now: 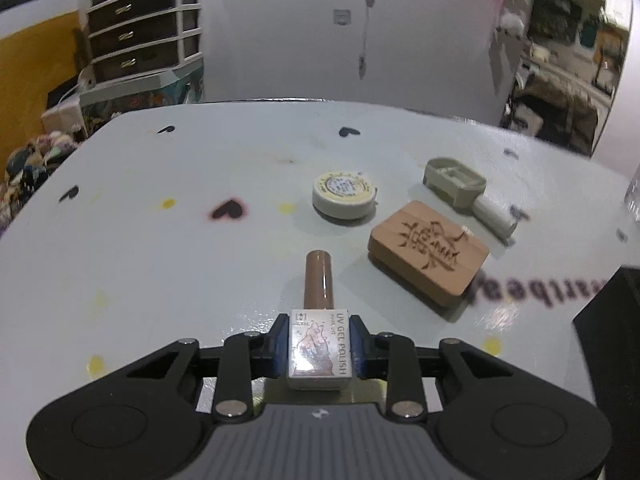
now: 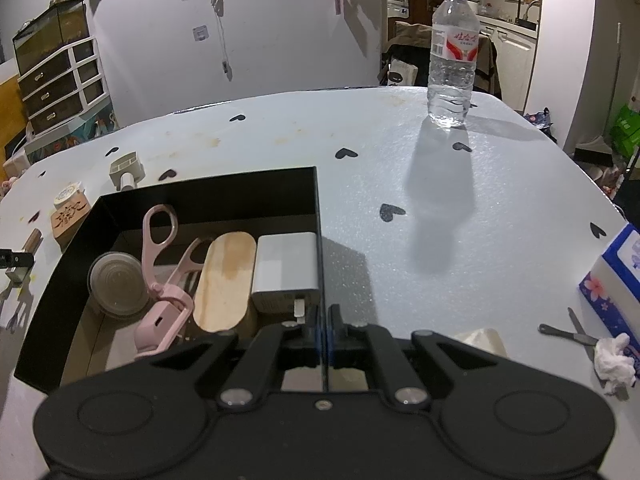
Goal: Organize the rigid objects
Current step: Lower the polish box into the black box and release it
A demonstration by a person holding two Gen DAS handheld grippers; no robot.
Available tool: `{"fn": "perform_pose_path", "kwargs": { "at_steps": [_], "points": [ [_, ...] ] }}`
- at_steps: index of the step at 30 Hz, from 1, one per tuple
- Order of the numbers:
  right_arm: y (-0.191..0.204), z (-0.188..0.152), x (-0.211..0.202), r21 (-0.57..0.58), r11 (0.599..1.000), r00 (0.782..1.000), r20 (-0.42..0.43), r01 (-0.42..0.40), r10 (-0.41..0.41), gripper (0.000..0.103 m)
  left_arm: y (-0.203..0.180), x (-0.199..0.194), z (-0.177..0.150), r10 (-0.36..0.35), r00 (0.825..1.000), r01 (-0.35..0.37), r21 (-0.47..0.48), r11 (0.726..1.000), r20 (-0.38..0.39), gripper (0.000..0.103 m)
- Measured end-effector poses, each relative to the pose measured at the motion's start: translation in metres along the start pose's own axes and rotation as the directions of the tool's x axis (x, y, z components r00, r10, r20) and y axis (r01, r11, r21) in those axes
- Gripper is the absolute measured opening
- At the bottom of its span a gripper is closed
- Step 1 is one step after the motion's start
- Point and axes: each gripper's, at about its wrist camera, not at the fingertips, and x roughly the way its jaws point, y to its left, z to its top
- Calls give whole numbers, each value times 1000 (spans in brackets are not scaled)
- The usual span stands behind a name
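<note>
My left gripper [image 1: 319,322] is shut on a UV gel polish bottle [image 1: 320,356], its blue pads pressing both sides; the brown cap [image 1: 318,280] points away over the white table [image 1: 160,260]. Ahead lie a round cream jar [image 1: 344,196], a carved wooden block [image 1: 428,256] and a beige plastic piece with a white tube [image 1: 456,182]. My right gripper [image 2: 323,312] is shut on the right wall of the black box [image 2: 200,192]. Inside the box lie a pink eyelash curler [image 2: 160,264], a round tin [image 2: 116,284], an oval wooden piece [image 2: 226,280] and a white charger [image 2: 286,266].
A water bottle [image 2: 452,60] stands at the far right of the table. A blue tissue box [image 2: 616,276], a metal tool [image 2: 568,332] and a crumpled tissue [image 2: 614,360] lie at the right edge. The black box corner [image 1: 612,320] sits right of my left gripper.
</note>
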Motion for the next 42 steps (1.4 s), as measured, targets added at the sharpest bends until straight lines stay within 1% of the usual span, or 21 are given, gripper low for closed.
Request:
{"fn": "perform_pose_path", "kwargs": {
  "at_steps": [2, 5, 6, 8, 10, 12, 14, 16, 17, 20, 23, 25, 28, 29, 30, 32, 35, 36, 39, 40, 42],
  "points": [
    [0, 0, 0, -1, 1000, 1000, 1, -1, 1, 3, -2, -8, 0, -28, 999, 28, -13, 1000, 21, 32],
    [0, 0, 0, -1, 1000, 1000, 1, -2, 2, 3, -10, -24, 4, -103, 993, 104, -19, 994, 53, 32],
    [0, 0, 0, -1, 1000, 1000, 1, -1, 1, 3, -14, -31, 5, -134, 989, 135, -14, 991, 64, 32],
    [-1, 0, 0, -1, 1000, 1000, 1, -1, 1, 3, -27, -44, 9, -221, 973, 221, 1, 975, 71, 32],
    [-1, 0, 0, 0, 1000, 1000, 1, -1, 1, 3, -43, -56, 11, -315, 947, 313, 34, 949, 68, 32],
    [-1, 0, 0, -1, 1000, 1000, 1, -1, 1, 3, -63, -66, 12, -390, 919, 385, 86, 919, 60, 32],
    [-1, 0, 0, -1, 1000, 1000, 1, -1, 1, 3, -83, -73, 11, -461, 886, 454, 127, 882, 35, 32],
    [-1, 0, 0, -1, 1000, 1000, 1, -2, 2, 3, -104, -77, 9, -532, 847, 526, 173, 833, -12, 32],
    [-1, 0, 0, -1, 1000, 1000, 1, -2, 2, 3, -115, -78, 7, -556, 830, 551, 196, 811, -36, 32],
    [-1, 0, 0, -1, 1000, 1000, 1, -2, 2, 3, -148, -81, -3, -607, 784, 616, 273, 739, -127, 32],
    [-1, 0, -1, 0, 1000, 1000, 3, -5, 5, 3, -174, -80, -13, -634, 743, 667, 310, 677, -215, 32],
    [-1, 0, -1, 3, 1000, 1000, 4, -8, 8, 4, -190, -78, -20, -640, 719, 695, 315, 647, -272, 32],
    [-1, 0, -1, 3, 1000, 1000, 4, -9, 9, 4, -209, -70, -28, -637, 693, 721, 308, 621, -338, 32],
    [-1, 0, -1, 4, 1000, 1000, 4, -10, 10, 4, -214, -68, -31, -634, 690, 723, 314, 615, -349, 32],
    [-1, 0, -1, 4, 1000, 1000, 4, -10, 10, 4, -219, -66, -33, -626, 693, 721, 327, 612, -356, 32],
    [-2, 0, -2, 6, 1000, 1000, 3, -14, 14, 4, -226, -61, -34, -622, 688, 726, 326, 606, -375, 32],
    [-2, 0, -2, 6, 1000, 1000, 2, -18, 18, 4, -236, -58, -35, -613, 695, 719, 347, 603, -375, 32],
    [-2, 0, -2, 6, 1000, 1000, 2, -19, 19, 4, -238, -58, -35, -614, 695, 719, 351, 600, -375, 32],
    [-3, 0, -2, 10, 1000, 1000, 3, -23, 23, 4, -246, -56, -33, -619, 686, 727, 356, 587, -381, 32],
    [-3, 0, -2, 12, 1000, 1000, 3, -25, 24, 4, -248, -54, -33, -617, 684, 729, 350, 588, -389, 32],
    [-4, 0, -2, 14, 1000, 1000, 4, -26, 26, 4, -250, -52, -34, -606, 686, 727, 342, 595, -403, 35]
  ]
}}
